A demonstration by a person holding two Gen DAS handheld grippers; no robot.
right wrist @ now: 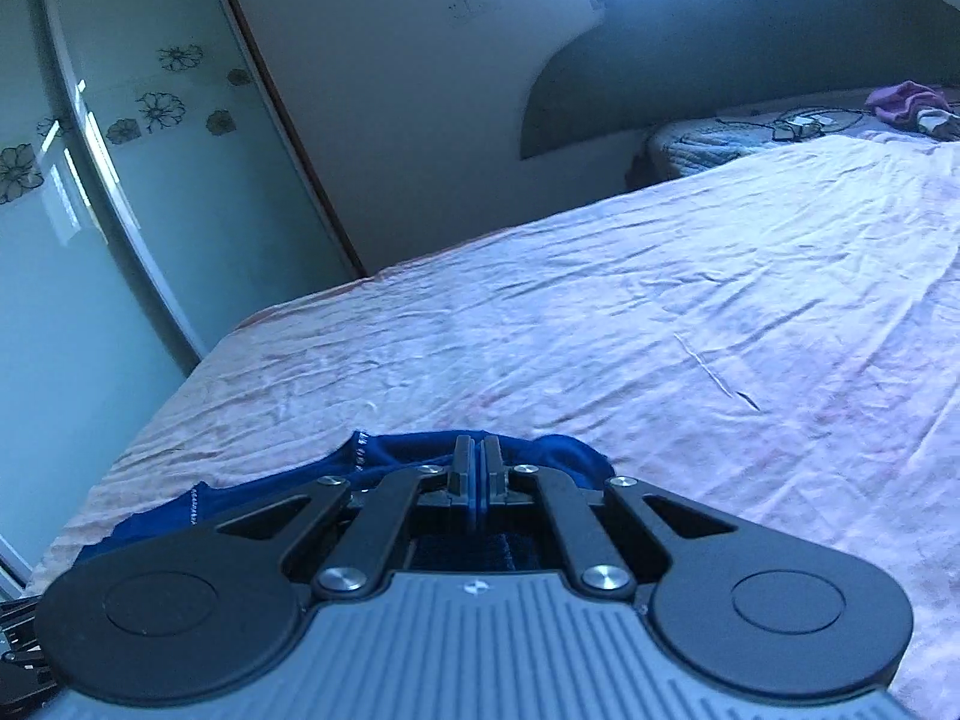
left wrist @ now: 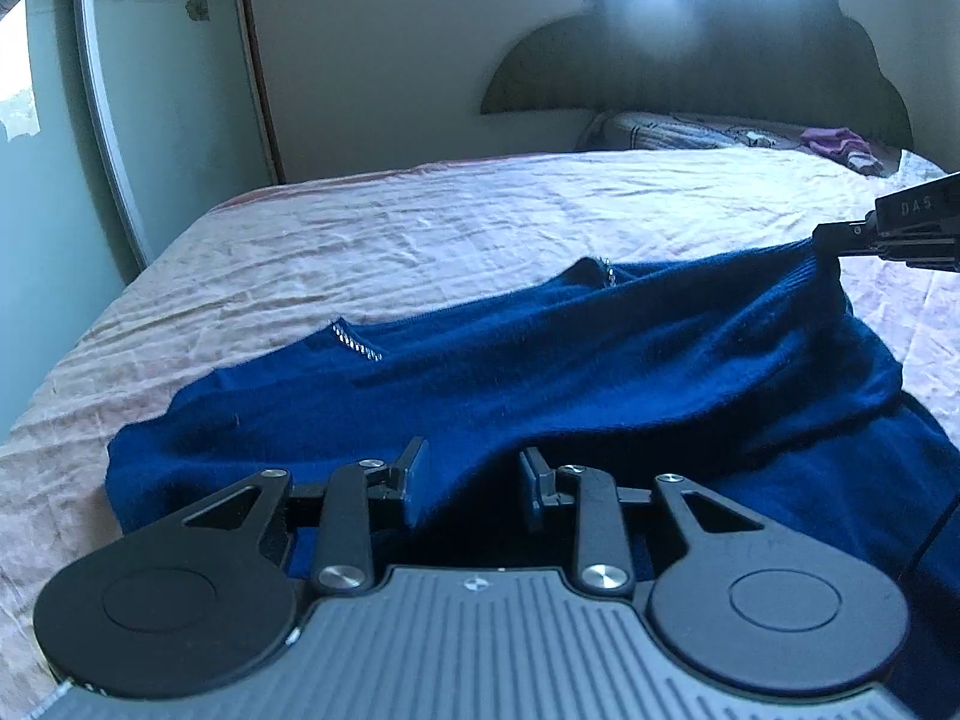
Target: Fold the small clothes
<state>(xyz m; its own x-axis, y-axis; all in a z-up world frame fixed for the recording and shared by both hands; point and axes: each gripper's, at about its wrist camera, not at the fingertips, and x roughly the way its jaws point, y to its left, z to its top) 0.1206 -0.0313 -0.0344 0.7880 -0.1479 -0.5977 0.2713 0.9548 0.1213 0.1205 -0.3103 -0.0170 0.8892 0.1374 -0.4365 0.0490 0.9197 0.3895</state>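
Dark blue knit sweater (left wrist: 540, 372) spread on the pink-sheeted bed (left wrist: 420, 228), near its front edge; the right gripper (right wrist: 478, 480) is clamped tight on a thin edge of the knit and holds that part raised, while the left gripper (left wrist: 474, 480) stands partly open with a fold of the fabric between its pads, contact not clear from this view. The sweater looks soft, limp and light, likely to sag and stretch between holds, so the hem or shoulder edges seem the best places to take it. Its near edge is hidden beneath both gripper bodies, its sleeves cannot be made out, and backlight from the window blurs the headboard (left wrist: 720, 60).
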